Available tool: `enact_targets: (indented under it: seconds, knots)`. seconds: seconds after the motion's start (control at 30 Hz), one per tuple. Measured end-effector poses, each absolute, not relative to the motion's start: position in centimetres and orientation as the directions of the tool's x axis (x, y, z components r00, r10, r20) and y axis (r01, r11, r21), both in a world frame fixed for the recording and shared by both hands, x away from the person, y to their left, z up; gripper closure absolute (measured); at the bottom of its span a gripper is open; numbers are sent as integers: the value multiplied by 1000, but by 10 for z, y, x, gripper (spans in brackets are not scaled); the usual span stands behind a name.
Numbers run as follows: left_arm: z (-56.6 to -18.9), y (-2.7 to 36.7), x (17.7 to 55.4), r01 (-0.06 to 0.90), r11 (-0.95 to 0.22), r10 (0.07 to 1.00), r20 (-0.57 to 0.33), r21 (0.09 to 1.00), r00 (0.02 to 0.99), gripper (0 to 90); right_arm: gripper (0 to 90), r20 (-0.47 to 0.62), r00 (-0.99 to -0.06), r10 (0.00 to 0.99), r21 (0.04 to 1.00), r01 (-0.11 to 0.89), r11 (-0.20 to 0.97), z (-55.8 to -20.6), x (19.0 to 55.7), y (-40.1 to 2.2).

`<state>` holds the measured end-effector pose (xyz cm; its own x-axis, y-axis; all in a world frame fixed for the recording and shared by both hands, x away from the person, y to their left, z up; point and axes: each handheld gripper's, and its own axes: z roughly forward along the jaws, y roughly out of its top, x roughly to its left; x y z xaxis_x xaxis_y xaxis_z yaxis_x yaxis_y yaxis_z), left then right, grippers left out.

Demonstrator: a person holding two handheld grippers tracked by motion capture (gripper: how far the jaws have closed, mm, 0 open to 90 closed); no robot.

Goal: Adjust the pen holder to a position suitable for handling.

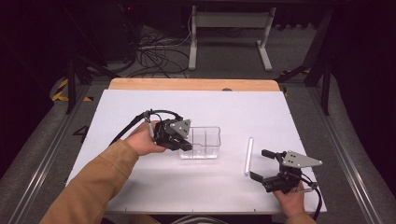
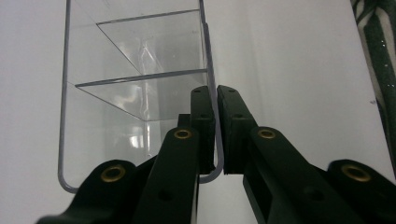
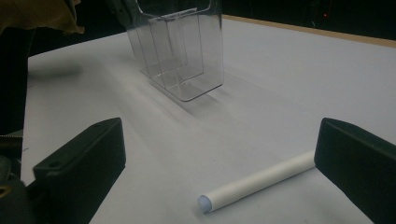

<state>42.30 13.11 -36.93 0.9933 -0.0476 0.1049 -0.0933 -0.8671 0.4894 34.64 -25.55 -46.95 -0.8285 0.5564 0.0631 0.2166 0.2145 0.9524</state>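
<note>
Nearest to me, my right gripper (image 1: 262, 164) rests low on the white worktop (image 1: 140, 186) with its jaws spread wide and nothing between them. I keep it that way so it is ready to straddle the white tube (image 3: 261, 179), which lies flat just ahead of the jaws, its capped end toward the gripper's camera and its far end close to one jaw. In the high view the tube (image 1: 248, 155) lies lengthwise away from me, just left of that gripper and apart from everything else.

Farther out and to my left, my left gripper (image 1: 187, 143) is pinched on the near wall of the clear divided box (image 1: 203, 142). In the left gripper view the pads (image 2: 203, 122) press the thin wall from both sides near a rounded corner of the box (image 2: 135, 84). I judge this hold is there to steady the light box, or to drag it, so its open compartments face up for the tube.

Beyond the box the worktop ends at a wooden edge (image 1: 194, 84).
</note>
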Motion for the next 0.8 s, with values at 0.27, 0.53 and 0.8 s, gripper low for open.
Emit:
enact_targets:
  seconds: [0.27, 0.53, 0.8]
  knots:
    - [-375, 128, 422, -109, -885, -75, 91, 453, 993, 857, 23, 64, -829, 556, 952, 217, 214, -470, 346, -255]
    - [-377, 127, 420, -90, -896, -57, 88, 435, 994, 850, 23, 62, -830, 555, 953, 215, 215, -470, 347, -255]
    - [-382, 129, 417, -58, -914, -36, 63, 402, 997, 729, 24, 67, -829, 556, 952, 220, 214, -470, 346, -255]
